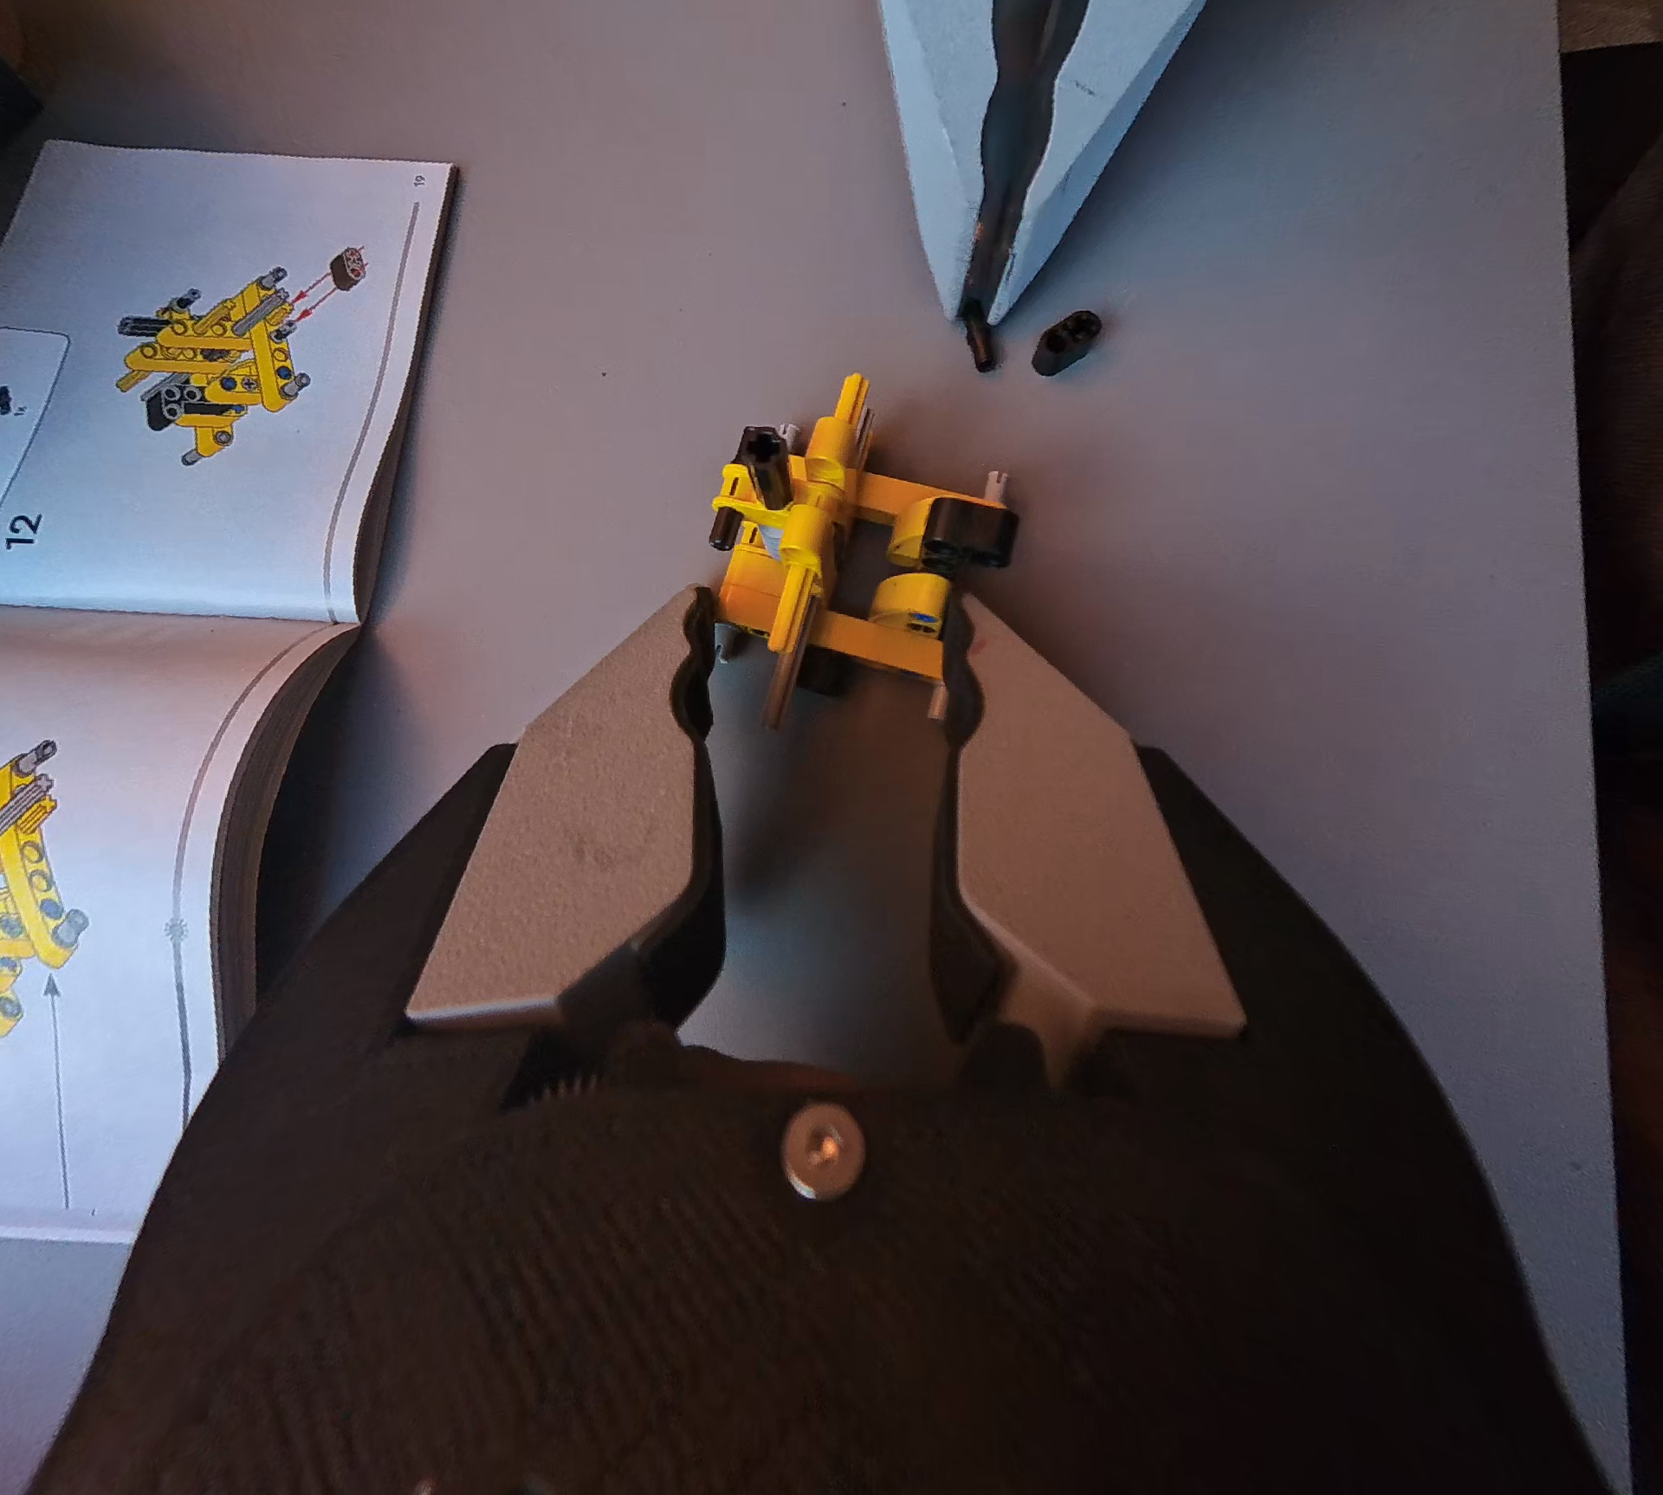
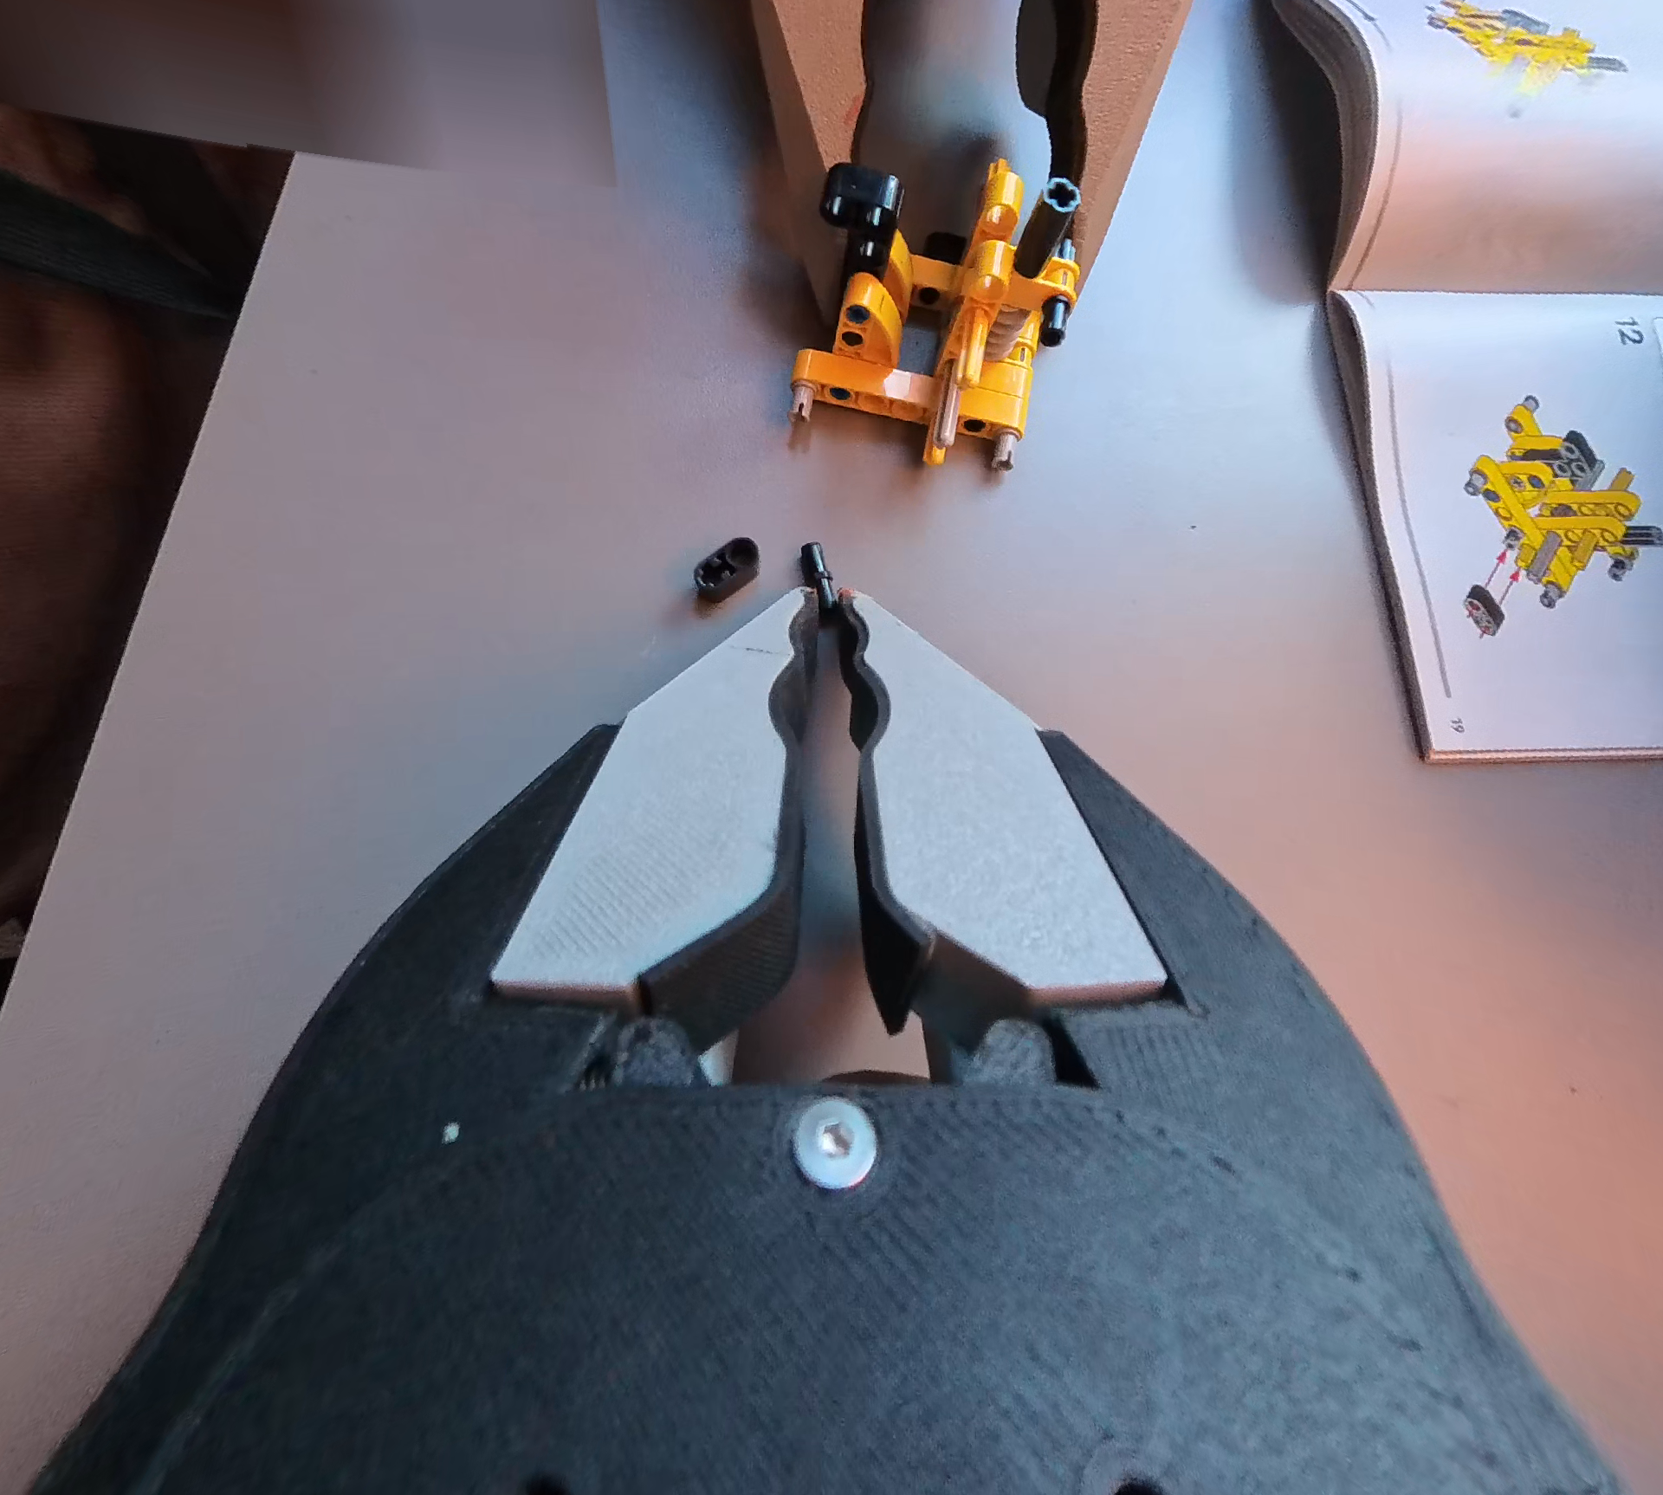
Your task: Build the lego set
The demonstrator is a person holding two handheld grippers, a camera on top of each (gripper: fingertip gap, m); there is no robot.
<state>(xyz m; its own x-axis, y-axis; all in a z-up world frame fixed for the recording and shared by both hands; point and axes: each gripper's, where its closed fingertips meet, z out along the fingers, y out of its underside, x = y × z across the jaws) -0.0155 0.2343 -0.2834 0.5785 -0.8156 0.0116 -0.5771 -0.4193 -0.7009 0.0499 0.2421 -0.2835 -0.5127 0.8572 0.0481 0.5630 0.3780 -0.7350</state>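
Two handheld grippers face each other over a grey table [image 1: 1260, 642], a yellow lego model between them.

The left gripper [image 1: 832, 633] is spread wide, its fingertips on either side of the model's [image 1: 837, 543] near end, touching or nearly touching it. The right gripper [image 2: 821, 597] is almost fully closed, pinching a small black pin [image 2: 817, 565] that juts from its tips. A loose black link [image 2: 725, 567] lies on the table just left of those tips. An open instruction booklet [image 2: 1485, 372] lies well off to the right gripper's right.
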